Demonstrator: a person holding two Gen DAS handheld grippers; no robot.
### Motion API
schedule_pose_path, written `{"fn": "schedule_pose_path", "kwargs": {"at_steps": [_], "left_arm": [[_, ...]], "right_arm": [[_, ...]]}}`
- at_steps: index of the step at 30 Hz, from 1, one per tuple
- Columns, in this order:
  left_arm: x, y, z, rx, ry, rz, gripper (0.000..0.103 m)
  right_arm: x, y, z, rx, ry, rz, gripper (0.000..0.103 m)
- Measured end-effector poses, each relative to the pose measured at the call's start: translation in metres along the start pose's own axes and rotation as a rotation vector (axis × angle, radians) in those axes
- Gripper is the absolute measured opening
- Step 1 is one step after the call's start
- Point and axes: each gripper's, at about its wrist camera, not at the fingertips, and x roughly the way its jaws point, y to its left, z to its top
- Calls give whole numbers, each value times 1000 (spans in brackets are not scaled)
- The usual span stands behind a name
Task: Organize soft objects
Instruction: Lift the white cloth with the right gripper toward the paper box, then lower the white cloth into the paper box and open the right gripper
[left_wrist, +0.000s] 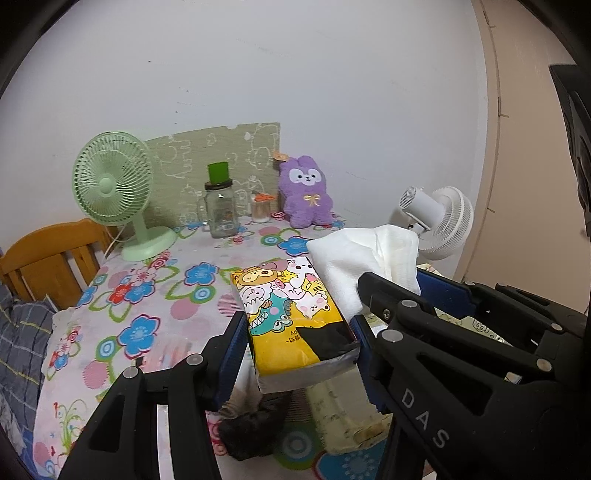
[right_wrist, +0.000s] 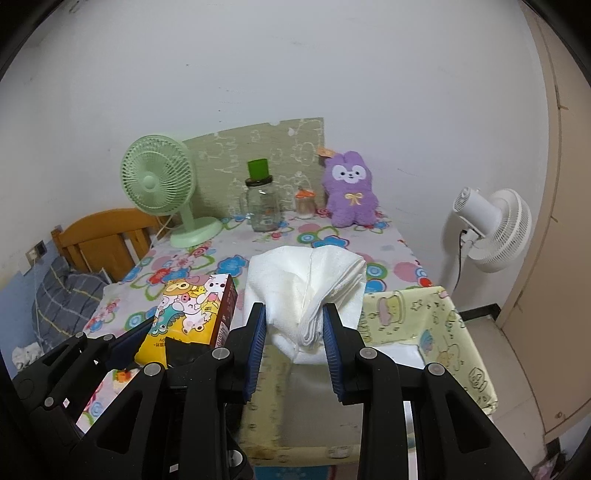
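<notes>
The left gripper (left_wrist: 299, 332) fingers squeeze the tissue pack (left_wrist: 291, 317). The right gripper (right_wrist: 295, 332) fingers pinch the folded white cloth (right_wrist: 310, 291). Both hang over the counter (left_wrist: 155, 295). Keep both level and set them down gently.

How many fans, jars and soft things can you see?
Fans: 2 (green fan, white fan)
Jars: 2 (glass jar, small jar)
Soft things: 3 (purple plush, tissue pack, white cloth)
Total: 7
</notes>
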Motion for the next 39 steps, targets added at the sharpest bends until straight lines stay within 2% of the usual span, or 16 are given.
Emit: {"fn": "schedule_pose_path", "kwargs": {"at_steps": [16,29,31,32,34,36,38,39], "left_arm": [[45,-41,-2,53,70,-20,58],[77,-58,-6,82,173,-39,60],[79,-59,-7,81,189,-33,65],[81,-59,-7,79,202,-34,72],[80,-60,-7,80,211,-53,77],[79,-61,-8,82,211,-63,83],[78,-62,-7,86,208,-62,85],[77,-62,-7,88,206,-60,86]], "right_arm": [[23,-56,-13,65,58,-50,33],[46,-86,-25,116,132,-58,34],[49,-88,-26,118,143,-48,36],[49,-88,-26,117,147,-44,36],[50,-88,-26,113,150,-35,36],[50,-89,-26,111,147,-30,43],[51,-90,-26,113,144,-33,60],[51,-89,-26,114,144,-31,62]]}}
